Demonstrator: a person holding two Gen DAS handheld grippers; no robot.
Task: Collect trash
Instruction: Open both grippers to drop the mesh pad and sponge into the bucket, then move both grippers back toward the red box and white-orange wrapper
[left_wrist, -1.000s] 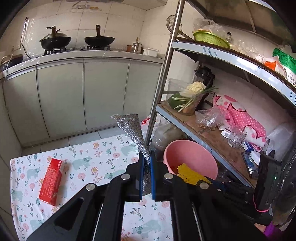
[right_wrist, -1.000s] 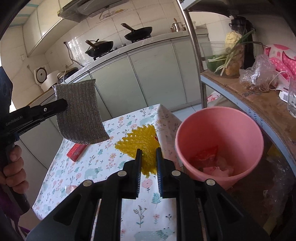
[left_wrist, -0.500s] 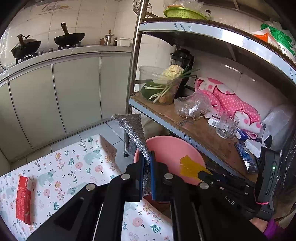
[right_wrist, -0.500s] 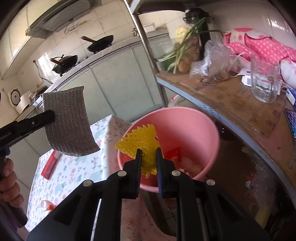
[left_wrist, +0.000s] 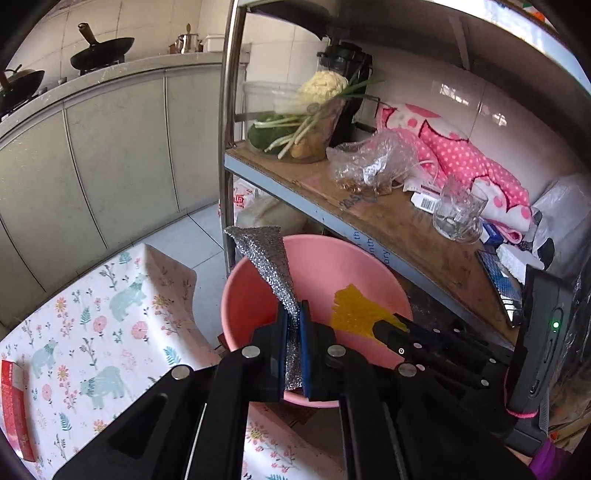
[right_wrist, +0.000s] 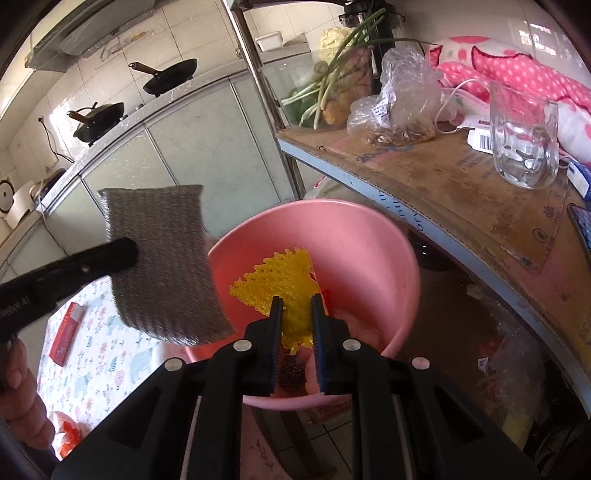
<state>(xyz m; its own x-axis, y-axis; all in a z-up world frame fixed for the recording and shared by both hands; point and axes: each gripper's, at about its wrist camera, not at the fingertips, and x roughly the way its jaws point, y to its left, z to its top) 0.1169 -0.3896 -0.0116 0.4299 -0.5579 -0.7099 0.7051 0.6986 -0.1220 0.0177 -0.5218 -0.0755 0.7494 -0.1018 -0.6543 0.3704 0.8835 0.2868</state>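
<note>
A table under a floral cloth (left_wrist: 110, 325) carries a red packet (left_wrist: 13, 402) near its left edge. Just off its right edge stands the pink bin (left_wrist: 369, 269), beside the metal rack's wooden shelf (right_wrist: 461, 192). Above the bin, the left gripper (left_wrist: 293, 317) is clamped on a silver scouring cloth (right_wrist: 162, 258), and the right gripper (right_wrist: 297, 306) pinches a yellow mesh scrap (right_wrist: 280, 280).

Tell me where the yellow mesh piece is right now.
The yellow mesh piece is clamped in the right tongs, over the pink bin, beside the silver scouring cloth.
</note>
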